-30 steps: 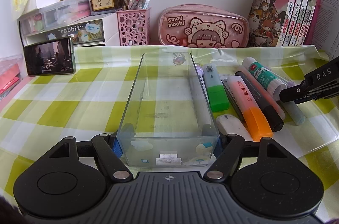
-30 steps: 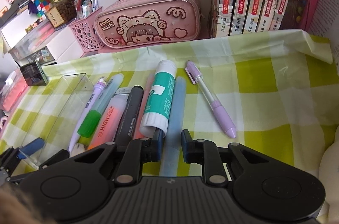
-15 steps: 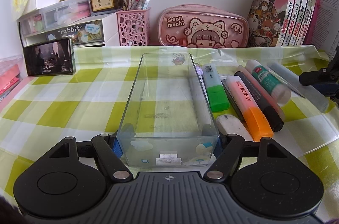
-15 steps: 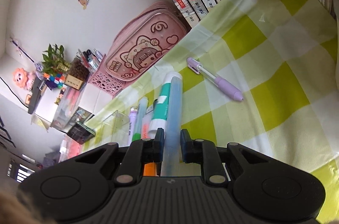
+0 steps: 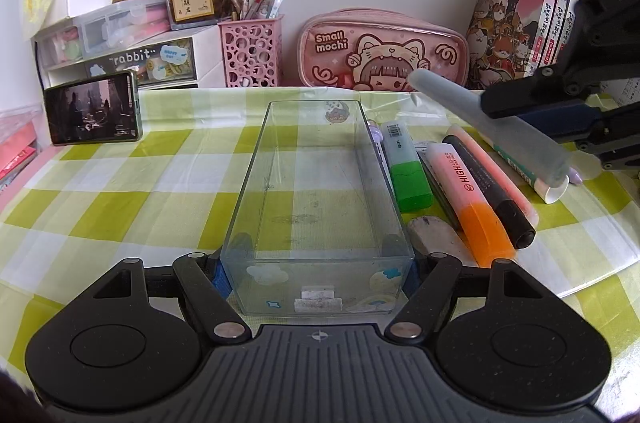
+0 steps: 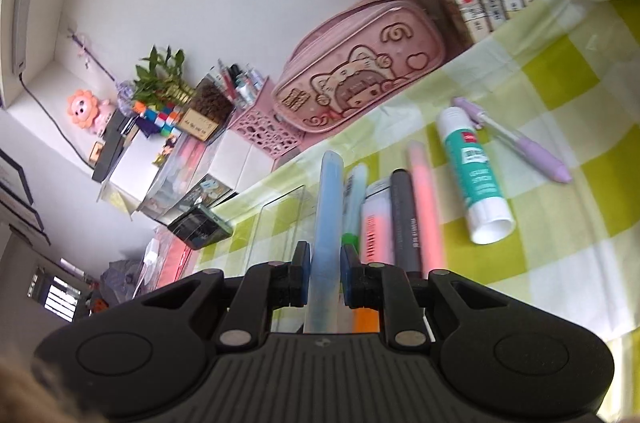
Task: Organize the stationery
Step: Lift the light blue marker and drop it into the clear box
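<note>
My left gripper [image 5: 316,269] is shut on the near end of a clear plastic box [image 5: 316,183] that stands empty on the checked cloth. My right gripper [image 6: 325,273] is shut on a pale blue marker [image 6: 328,223], held in the air and tilted above the row of pens; in the left wrist view the blue marker [image 5: 492,127] hangs to the right of the box. On the cloth beside the box lie a green highlighter [image 5: 406,167], an orange highlighter [image 5: 470,203], a black marker [image 5: 492,191], a glue stick [image 6: 474,175], a purple pen [image 6: 520,143] and a white eraser [image 5: 436,237].
A pink pencil case [image 5: 384,53] and a row of books [image 5: 532,19] stand along the back wall. A pink pen holder [image 5: 250,53], drawer units [image 5: 120,51] and a propped phone [image 5: 94,109] stand at the back left.
My right gripper has lifted the pale blue marker off the cloth and swung and rolled it toward the box. The left gripper and the box have not moved.
</note>
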{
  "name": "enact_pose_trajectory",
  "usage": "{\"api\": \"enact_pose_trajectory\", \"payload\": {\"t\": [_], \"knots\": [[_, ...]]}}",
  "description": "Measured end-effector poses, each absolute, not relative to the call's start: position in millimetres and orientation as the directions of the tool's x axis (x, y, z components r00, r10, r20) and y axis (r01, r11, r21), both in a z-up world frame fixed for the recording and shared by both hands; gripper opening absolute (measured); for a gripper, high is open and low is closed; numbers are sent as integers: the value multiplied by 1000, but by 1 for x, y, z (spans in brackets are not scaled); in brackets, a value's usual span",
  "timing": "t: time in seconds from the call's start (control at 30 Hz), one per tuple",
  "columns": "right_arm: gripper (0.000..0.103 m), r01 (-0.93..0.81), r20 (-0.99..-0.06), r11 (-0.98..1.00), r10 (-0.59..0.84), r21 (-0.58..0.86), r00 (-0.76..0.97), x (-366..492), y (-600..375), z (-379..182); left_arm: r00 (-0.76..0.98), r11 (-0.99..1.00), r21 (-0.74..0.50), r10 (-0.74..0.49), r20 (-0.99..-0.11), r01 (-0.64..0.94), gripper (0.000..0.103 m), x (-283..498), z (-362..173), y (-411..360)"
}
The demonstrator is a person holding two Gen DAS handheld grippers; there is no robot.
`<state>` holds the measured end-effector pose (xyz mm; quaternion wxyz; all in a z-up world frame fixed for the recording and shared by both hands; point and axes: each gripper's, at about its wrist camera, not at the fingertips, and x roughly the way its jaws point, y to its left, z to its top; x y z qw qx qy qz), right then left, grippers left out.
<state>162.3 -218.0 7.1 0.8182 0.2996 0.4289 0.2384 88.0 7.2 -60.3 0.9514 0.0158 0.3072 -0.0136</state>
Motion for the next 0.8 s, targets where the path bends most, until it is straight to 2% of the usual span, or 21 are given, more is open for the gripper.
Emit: {"api": "enact_pose_trajectory", "payload": {"t": [0.2,0.53,0.8], "knots": [[27,-151,-609,722,661,675,438,187,-167,1,811,999,22,-16,-585,35,73,88,-60,7],[28,-254,-737,803,596,539,319,211,-105,-6,813,999,25,-17,-582,38,73,90,-59,7],[24,-358,-745,763,629,539,220,204,-85,-17,813,999,24,-18,-582,40,73,91,-59,7]]}}
